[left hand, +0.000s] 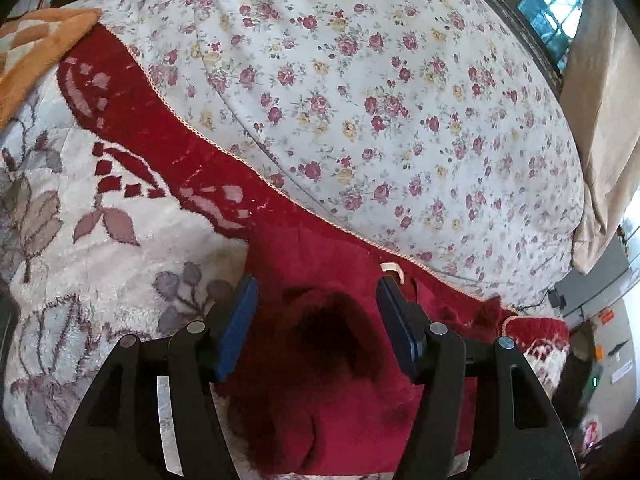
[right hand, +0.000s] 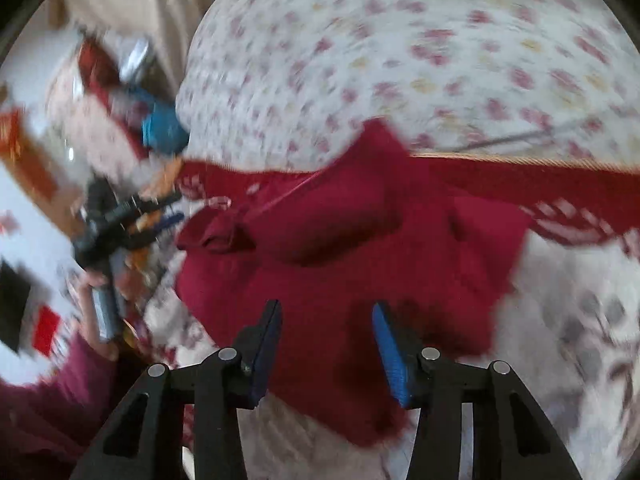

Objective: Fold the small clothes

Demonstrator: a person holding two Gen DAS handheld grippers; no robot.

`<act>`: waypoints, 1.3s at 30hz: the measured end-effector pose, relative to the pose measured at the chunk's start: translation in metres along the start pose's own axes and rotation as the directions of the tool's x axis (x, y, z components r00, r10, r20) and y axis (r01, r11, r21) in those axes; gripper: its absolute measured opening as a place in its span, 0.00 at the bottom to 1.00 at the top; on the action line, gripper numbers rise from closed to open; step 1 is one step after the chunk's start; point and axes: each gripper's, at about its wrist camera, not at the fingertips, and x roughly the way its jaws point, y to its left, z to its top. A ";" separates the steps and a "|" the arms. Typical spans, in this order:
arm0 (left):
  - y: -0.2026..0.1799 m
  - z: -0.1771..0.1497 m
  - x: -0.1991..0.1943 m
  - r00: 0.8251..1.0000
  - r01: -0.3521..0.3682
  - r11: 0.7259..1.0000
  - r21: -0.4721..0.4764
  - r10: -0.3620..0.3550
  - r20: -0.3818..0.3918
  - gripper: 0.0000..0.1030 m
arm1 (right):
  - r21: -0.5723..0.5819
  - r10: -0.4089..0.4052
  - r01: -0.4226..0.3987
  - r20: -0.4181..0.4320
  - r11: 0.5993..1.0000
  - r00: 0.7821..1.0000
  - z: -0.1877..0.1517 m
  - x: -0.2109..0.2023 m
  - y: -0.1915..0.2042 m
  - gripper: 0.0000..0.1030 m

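Both grippers tilted down over a dark red garment on the bed

The left gripper [left hand: 316,284] and right gripper [right hand: 326,310] both angle downward, fingers apart and gripping nothing, the red garment [right hand: 340,248] lying crumpled beneath them on a plush blanket [left hand: 80,240] beside the flowered sheet [left hand: 360,100]; the right view is blurred.
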 end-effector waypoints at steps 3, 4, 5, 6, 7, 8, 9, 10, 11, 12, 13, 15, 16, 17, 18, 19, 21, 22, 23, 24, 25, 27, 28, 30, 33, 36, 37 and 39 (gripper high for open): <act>0.000 -0.003 0.006 0.999 -0.038 0.999 0.031 0.038 -0.011 0.59 | -0.021 -0.140 0.140 -0.016 0.990 0.990 0.024 0.041 0.000 0.45; 0.000 -0.004 0.008 0.999 -0.044 0.998 0.035 0.045 -0.020 0.59 | -0.018 -0.209 0.209 -0.007 0.978 0.978 0.035 0.054 -0.007 0.45; 0.002 -0.004 0.010 0.998 -0.047 0.998 0.033 0.047 -0.028 0.59 | 0.004 -0.286 0.286 0.010 0.958 0.958 0.045 0.065 -0.018 0.45; 0.004 -0.003 0.011 0.998 -0.047 0.999 0.026 0.048 -0.034 0.59 | 0.068 -0.349 0.347 0.015 0.935 0.937 0.055 0.074 -0.037 0.45; 0.006 -0.003 0.011 0.998 -0.050 0.999 0.016 0.051 -0.036 0.59 | 0.129 -0.352 0.348 0.004 0.928 0.936 0.061 0.078 -0.053 0.45; 0.008 -0.002 0.012 0.997 -0.064 0.998 0.007 0.064 -0.041 0.59 | 0.187 -0.343 0.339 -0.012 0.922 0.939 0.064 0.080 -0.066 0.45; 0.010 -0.002 0.012 0.996 -0.076 0.997 0.007 0.076 -0.046 0.59 | 0.251 -0.335 0.331 -0.029 0.910 0.942 0.065 0.079 -0.076 0.45; 0.011 -0.003 0.013 0.995 -0.088 0.996 0.010 0.088 -0.049 0.59 | 0.259 -0.335 0.330 -0.024 0.908 0.942 0.066 0.075 -0.074 0.45; 0.011 -0.003 0.013 0.993 -0.103 0.995 0.016 0.103 -0.053 0.59 | 0.243 -0.342 0.335 -0.013 0.911 0.940 0.067 0.070 -0.067 0.45; 0.011 -0.005 0.014 0.990 -0.127 0.992 0.030 0.128 -0.063 0.59 | 0.205 -0.345 0.337 0.005 0.919 0.938 0.068 0.063 -0.052 0.45; 0.010 -0.006 0.015 0.986 -0.143 0.989 0.050 0.146 -0.081 0.59 | 0.180 -0.332 0.324 0.018 0.929 0.943 0.069 0.060 -0.041 0.45; 0.008 -0.010 0.013 0.985 -0.109 0.990 0.085 0.119 -0.122 0.59 | 0.100 -0.248 0.243 0.038 0.965 0.968 0.075 0.060 -0.003 0.46; 0.006 -0.012 0.011 0.986 -0.083 0.992 0.097 0.096 -0.137 0.59 | 0.064 -0.210 0.208 0.032 0.976 0.977 0.079 0.066 0.014 0.47; 0.004 -0.014 0.008 0.986 -0.059 0.992 0.113 0.076 -0.151 0.59 | 0.026 -0.166 0.165 0.018 0.986 0.986 0.083 0.075 0.033 0.47; 0.001 -0.018 0.006 0.984 -0.038 0.990 0.138 0.061 -0.165 0.59 | -0.001 -0.126 0.126 0.002 0.992 0.992 0.086 0.086 0.048 0.47; -0.001 -0.020 0.004 0.984 -0.028 0.987 0.156 0.055 -0.172 0.59 | -0.024 -0.077 0.076 -0.019 0.997 0.997 0.091 0.099 0.062 0.47; -0.005 -0.027 0.003 0.978 -0.011 0.977 0.214 0.055 -0.200 0.59 | -0.047 -0.038 0.036 -0.050 0.998 0.998 0.102 0.131 0.084 0.47; -0.005 -0.031 0.003 0.974 0.006 0.972 0.233 0.047 -0.221 0.59 | -0.058 -0.043 0.040 -0.059 0.998 0.997 0.106 0.143 0.092 0.47; -0.004 -0.034 0.002 0.969 0.026 0.970 0.243 0.035 -0.244 0.59 | -0.064 -0.047 0.042 -0.076 0.997 0.996 0.111 0.157 0.098 0.47; -0.001 -0.037 0.002 0.963 0.049 0.968 0.246 0.020 -0.270 0.59 | -0.058 -0.049 0.043 -0.100 0.997 0.994 0.115 0.171 0.101 0.47; 0.002 -0.040 0.000 0.958 0.072 0.968 0.242 0.001 -0.287 0.59 | -0.049 -0.051 0.045 -0.113 0.998 0.992 0.115 0.176 0.101 0.47; 0.010 -0.045 -0.006 0.949 0.118 0.965 0.234 -0.040 -0.314 0.59 | -0.016 -0.022 0.020 -0.124 1.000 0.992 0.109 0.182 0.106 0.47; 0.012 -0.047 -0.008 0.944 0.133 0.962 0.237 -0.050 -0.326 0.59 | -0.006 0.015 -0.016 -0.125 1.000 0.992 0.104 0.181 0.109 0.47; 0.016 -0.055 -0.014 0.937 0.157 0.952 0.262 -0.060 -0.343 0.59 | -0.012 0.027 -0.029 -0.137 1.000 0.990 0.089 0.174 0.113 0.47; 0.016 -0.064 -0.014 0.931 0.176 0.939 0.295 -0.061 -0.360 0.59 | -0.023 0.027 -0.030 -0.128 0.999 0.991 0.058 0.139 0.107 0.48; 0.016 -0.070 -0.005 0.921 0.178 0.939 0.295 -0.055 -0.385 0.58 | -0.019 -0.016 0.014 -0.091 1.000 0.996 0.033 0.091 0.090 0.54; 0.016 -0.070 0.001 0.921 0.147 0.943 0.298 -0.021 -0.389 0.56 | -0.011 -0.038 0.037 -0.076 0.999 0.996 0.027 0.080 0.084 0.58; 0.017 -0.071 0.010 0.915 0.147 0.947 0.286 -0.020 -0.403 0.41 | 0.022 -0.112 0.113 -0.045 0.993 0.993 0.010 0.051 0.066 0.59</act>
